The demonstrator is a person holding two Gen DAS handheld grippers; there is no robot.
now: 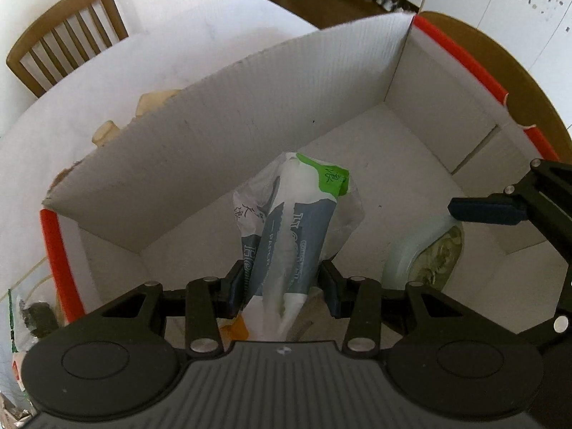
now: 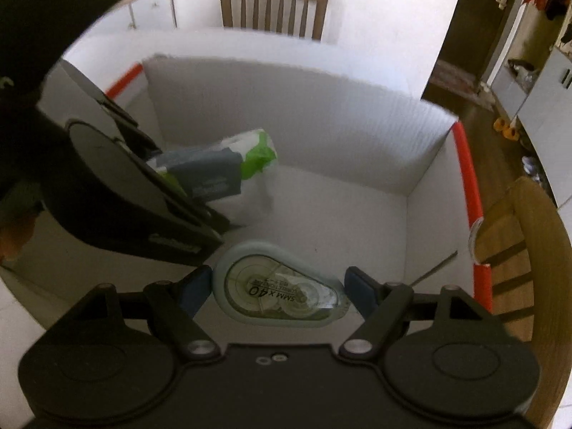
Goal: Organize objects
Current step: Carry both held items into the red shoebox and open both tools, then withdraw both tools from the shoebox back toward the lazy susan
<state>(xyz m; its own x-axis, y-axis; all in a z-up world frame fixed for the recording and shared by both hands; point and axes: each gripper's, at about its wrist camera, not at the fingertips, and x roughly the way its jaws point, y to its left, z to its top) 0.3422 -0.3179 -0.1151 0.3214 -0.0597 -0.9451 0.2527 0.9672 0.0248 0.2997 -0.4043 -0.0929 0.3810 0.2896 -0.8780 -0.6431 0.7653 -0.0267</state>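
Tissue pack in clear plastic wrap with grey-blue and green print sits between the jaws of the left gripper, which pinches its lower part and points it down into the white corrugated cardboard box with orange-red edge strips. The pack's green end reaches toward the box floor; whether it touches cannot be told. At the right edge of this view the right gripper reaches in, one dark blue finger above a pale green teardrop-shaped correction tape dispenser. Beyond the box's far wall lie beige lumps on the white desk, with a wooden slatted chair behind it.

From the right wrist, the right gripper has its jaws spread to about the dispenser's width: the left pad touches it, the right pad seems just clear, so a firm hold cannot be told. Both are over the box floor. The left gripper enters from the left holding the tissue pack, well apart from the dispenser. A second wooden chair stands just outside the box's right wall.
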